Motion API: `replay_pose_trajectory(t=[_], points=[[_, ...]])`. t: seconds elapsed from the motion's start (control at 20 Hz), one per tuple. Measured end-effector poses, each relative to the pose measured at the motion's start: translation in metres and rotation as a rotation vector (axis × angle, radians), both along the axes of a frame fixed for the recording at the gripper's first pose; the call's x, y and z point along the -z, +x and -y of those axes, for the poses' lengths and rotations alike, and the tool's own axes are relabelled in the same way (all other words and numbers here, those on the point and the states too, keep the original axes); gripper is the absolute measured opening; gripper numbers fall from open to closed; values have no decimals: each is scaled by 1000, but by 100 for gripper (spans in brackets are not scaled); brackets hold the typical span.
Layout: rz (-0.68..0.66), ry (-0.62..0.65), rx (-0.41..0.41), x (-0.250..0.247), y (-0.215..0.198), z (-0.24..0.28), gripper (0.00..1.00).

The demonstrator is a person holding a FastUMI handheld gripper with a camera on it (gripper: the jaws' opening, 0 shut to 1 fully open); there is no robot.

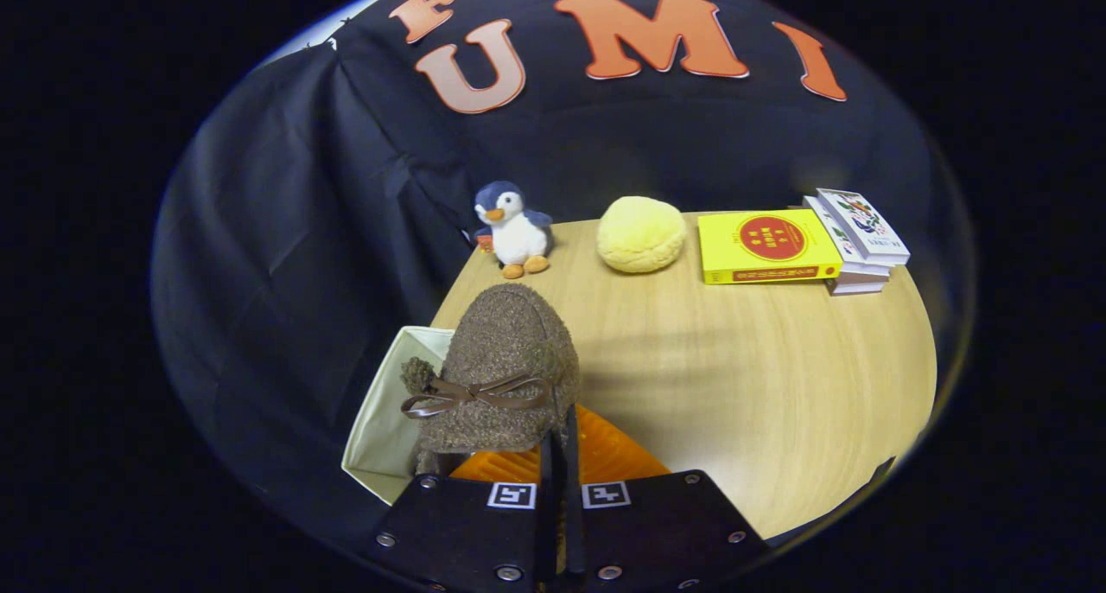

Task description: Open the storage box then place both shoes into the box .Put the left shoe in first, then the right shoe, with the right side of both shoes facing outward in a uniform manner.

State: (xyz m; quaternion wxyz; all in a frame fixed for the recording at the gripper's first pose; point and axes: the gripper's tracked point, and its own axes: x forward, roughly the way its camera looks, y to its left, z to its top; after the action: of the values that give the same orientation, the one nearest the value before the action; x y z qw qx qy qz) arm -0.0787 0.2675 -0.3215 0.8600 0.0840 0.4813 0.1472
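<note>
One brown fuzzy shoe (505,364) hangs in front of the gripper (560,463), toe pointing away, with one dark brown ribbon bow (473,394) tied across it and a small pom-pom at the bow's left end. The jaws stand nearly closed, with only a thin slit between them, and they pinch the shoe's rear edge, so the shoe is held up above the worktop (760,377). Behind the shoe and around the jaws lies an orange ribbed surface (605,455); what it belongs to cannot be told.

Just to the left of the shoe, and lower, sits one cream fabric storage box (380,437), open at the top, with its pale inner walls showing. It stands at the left edge of the worktop, and the shoe partly overlaps its right rim. Whether anything lies inside the box cannot be told.

Beyond the shoe, at the far side of the wooden worktop, stands one plush penguin (512,228), upright, close to the black cloth wall. To the right of the penguin, and apart from it, rests one round yellow plush cushion (641,233). Farther right again lies one yellow book (767,245) with a red circle on its cover, flat on the worktop, and touching its right side is a stack of three white books (860,243), each set slightly askew on the one below.
</note>
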Motion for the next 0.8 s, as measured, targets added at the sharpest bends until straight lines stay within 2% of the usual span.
replay_pose_trajectory(t=[0.25,0.6,0.8], points=[[-47,-36,-60,22,6,-65,5],[-110,-187,-74,82,-7,-88,6],[-181,-230,-81,104,-23,-92,15]])
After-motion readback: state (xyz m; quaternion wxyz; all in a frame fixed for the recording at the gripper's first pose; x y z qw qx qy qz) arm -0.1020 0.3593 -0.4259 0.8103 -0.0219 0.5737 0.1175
